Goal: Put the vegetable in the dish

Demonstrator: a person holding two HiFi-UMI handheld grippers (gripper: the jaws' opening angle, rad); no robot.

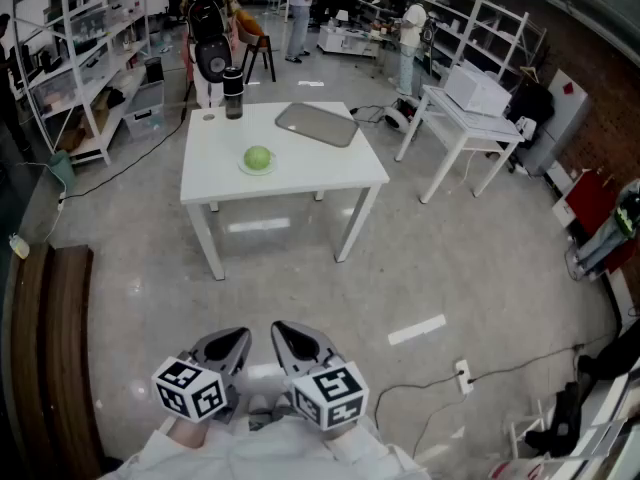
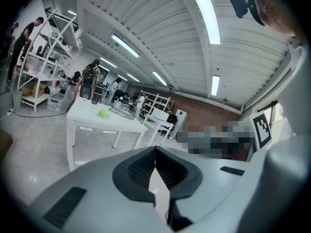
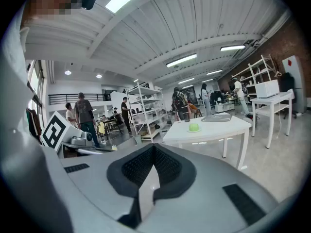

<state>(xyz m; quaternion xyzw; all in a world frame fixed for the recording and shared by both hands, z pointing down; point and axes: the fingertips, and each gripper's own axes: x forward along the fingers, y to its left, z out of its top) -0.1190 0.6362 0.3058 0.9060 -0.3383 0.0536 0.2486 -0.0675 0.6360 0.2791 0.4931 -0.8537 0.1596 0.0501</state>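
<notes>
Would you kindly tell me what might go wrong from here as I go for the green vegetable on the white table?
1. The left gripper and the right gripper are both shut, well short of the table; arriving shut, they would likely nudge the round vegetable, and it may roll away.
2. The black tumbler stands beyond the vegetable, so an overreaching approach could tip it.

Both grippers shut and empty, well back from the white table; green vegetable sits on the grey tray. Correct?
One error: the green vegetable isn't on the grey tray. It sits on a small pale plate, apart from the tray, as the head view shows. The rest stands: left gripper and right gripper shut and empty, well back from the white table.
</notes>
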